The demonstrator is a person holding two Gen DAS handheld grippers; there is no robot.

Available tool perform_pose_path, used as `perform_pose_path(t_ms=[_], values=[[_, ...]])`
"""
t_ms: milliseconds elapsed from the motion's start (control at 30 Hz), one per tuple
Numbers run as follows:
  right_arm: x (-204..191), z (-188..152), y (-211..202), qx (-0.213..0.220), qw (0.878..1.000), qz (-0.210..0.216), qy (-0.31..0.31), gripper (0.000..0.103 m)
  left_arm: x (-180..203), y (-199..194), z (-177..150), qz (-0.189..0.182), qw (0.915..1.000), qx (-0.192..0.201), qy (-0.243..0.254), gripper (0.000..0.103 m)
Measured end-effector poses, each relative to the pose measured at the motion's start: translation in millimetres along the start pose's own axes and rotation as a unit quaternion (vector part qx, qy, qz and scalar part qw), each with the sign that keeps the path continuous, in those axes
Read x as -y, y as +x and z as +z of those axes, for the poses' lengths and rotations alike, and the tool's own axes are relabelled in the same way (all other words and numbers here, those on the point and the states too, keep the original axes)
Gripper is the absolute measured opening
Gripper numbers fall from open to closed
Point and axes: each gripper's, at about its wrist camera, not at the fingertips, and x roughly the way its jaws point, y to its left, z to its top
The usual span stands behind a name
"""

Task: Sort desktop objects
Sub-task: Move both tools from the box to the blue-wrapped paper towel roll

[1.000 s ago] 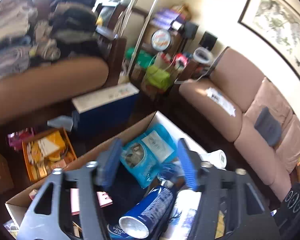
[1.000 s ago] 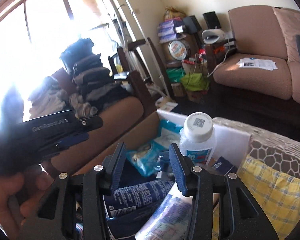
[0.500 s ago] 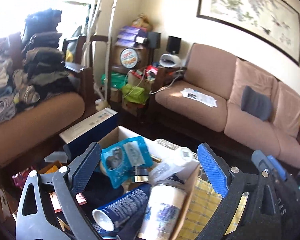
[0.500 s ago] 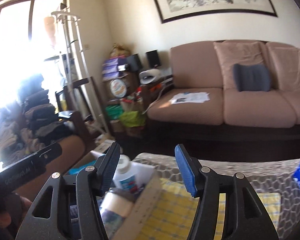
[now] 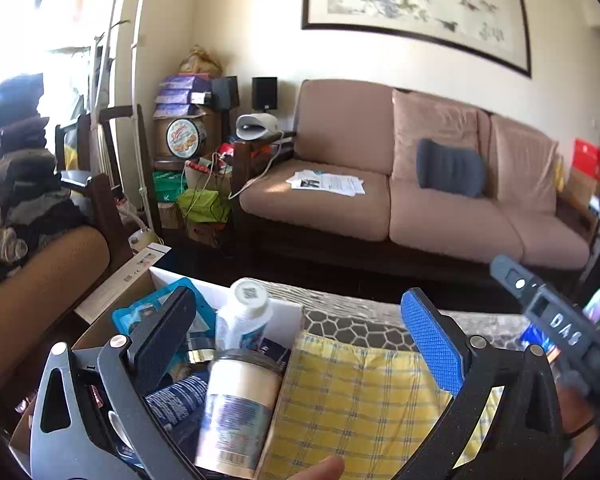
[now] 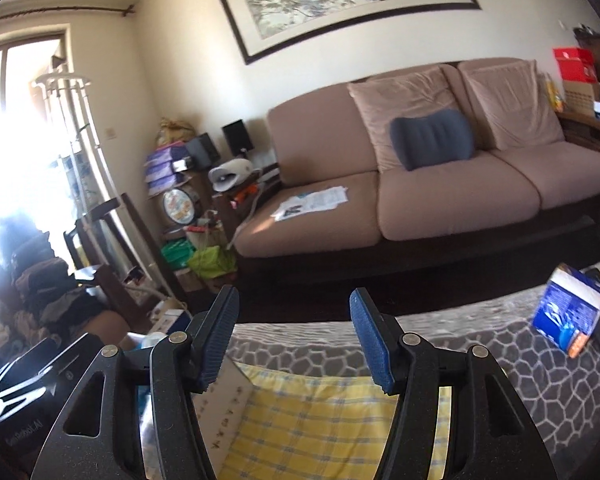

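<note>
A cardboard box (image 5: 112,308) at the table's left end holds a white bottle (image 5: 244,316), a cream cup (image 5: 240,412), a blue can (image 5: 176,400) and a teal pouch (image 5: 140,312). My left gripper (image 5: 300,340) is wide open and empty above the box edge and a yellow checked cloth (image 5: 360,396). My right gripper (image 6: 296,340) is open and empty above the same cloth (image 6: 320,420). A blue and white packet (image 6: 568,312) stands on the table at the right; only its edge (image 5: 534,340) shows in the left wrist view.
The table has a grey honeycomb cover (image 6: 520,360). A pink sofa (image 6: 420,192) with a grey cushion (image 6: 432,138) stands beyond it. Cluttered shelves and bags (image 5: 192,152) fill the far left corner. A brown armchair (image 5: 32,284) with piled clothes is at left.
Both grippers have risen and swung right, away from the box contents toward the cloth and table. The left jaws have opened wider. The right gripper now faces the sofa.
</note>
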Motion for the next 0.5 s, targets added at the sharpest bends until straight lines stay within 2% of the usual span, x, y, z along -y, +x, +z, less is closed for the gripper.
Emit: perform_pose_path(t_ms=[33, 133, 200, 267, 400, 500], values=[[7.9, 0.4, -3.6, -0.003, 1.0, -0.006, 0.002, 0.064, 8.3, 1.9, -2.3, -0.001, 1.0, -0.006, 0.005, 0.103], [27.9, -0.5, -18.1, -0.002, 1.0, -0.023, 0.008, 0.067, 31.2, 4.6, -10.5, -0.042, 0.9986, -0.018, 0.025, 0.103], [44.9, 0.3, -31.0, 0.002, 0.999, -0.018, 0.027, 0.068, 45.2, 4.8, -15.6, -0.057, 0.9973, -0.023, 0.04, 0.103], [69.4, -0.4, -51.6, 0.01, 0.998, -0.011, 0.057, 0.069, 64.1, 1.2, -21.9, -0.066, 0.9954, -0.017, 0.067, 0.103], [124.0, -5.1, -98.7, 0.018, 0.993, -0.046, 0.11, 0.072, 95.9, -11.9, -30.9, -0.074, 0.9899, 0.01, 0.12, 0.103], [158.2, -6.1, -124.3, 0.007, 0.989, -0.061, 0.135, 0.072, 107.5, -18.0, -33.9, -0.079, 0.9875, 0.024, 0.134, 0.103]])
